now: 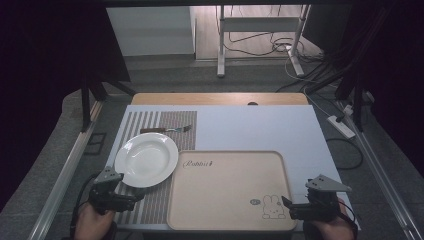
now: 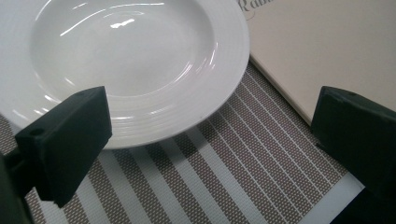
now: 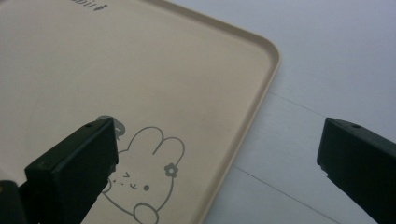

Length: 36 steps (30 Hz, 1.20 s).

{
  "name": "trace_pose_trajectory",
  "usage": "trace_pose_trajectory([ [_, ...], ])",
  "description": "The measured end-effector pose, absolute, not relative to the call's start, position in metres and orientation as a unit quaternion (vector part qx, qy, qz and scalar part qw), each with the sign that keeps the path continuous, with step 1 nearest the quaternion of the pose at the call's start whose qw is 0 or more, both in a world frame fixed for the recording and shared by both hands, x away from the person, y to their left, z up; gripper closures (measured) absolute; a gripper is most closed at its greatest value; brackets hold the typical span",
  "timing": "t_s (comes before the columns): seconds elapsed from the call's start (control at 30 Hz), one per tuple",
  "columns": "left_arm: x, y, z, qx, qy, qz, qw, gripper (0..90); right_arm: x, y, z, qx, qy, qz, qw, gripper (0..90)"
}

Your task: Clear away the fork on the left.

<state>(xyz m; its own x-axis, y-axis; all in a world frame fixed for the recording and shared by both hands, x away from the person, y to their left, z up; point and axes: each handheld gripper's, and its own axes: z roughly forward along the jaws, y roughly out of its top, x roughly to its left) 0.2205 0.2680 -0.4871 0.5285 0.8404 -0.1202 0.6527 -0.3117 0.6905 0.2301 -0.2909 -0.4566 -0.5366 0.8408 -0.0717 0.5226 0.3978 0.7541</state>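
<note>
The jaws of the left gripper (image 2: 210, 140) stand wide apart and grasp nothing; their lower parts are cut off by the frame. Between them lies the striped woven placemat (image 2: 219, 177), and just beyond them the near rim of the glossy white plate (image 2: 140, 60), round with fine ridges. The right gripper (image 3: 219, 172) is released too, over the near right corner of the smooth beige tray (image 3: 140, 70), which has a rabbit drawing (image 3: 144, 186). A fork (image 1: 167, 130) lies beyond the plate, small and hard to make out, on the pale desk (image 1: 250, 127).

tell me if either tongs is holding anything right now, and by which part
Nothing is held. The left tongs stand open just short of the white plate, over the striped placemat; the right tongs stand open over the edge of the beige tray.
</note>
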Motion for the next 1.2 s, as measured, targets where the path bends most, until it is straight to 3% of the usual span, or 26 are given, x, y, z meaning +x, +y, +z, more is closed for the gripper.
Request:
trace_pose_trajectory([
  [0.63,0.252,0.267,-0.493,0.800,0.460,0.120,0.366,0.2,0.231,-0.290,-0.457,0.421,0.809,0.342,0.226,0.0],
  [1.2,0.306,0.260,-0.499,0.813,0.447,0.110,0.358,0.0,0.231,-0.289,-0.458,0.420,0.811,0.339,0.227,0.0],
])
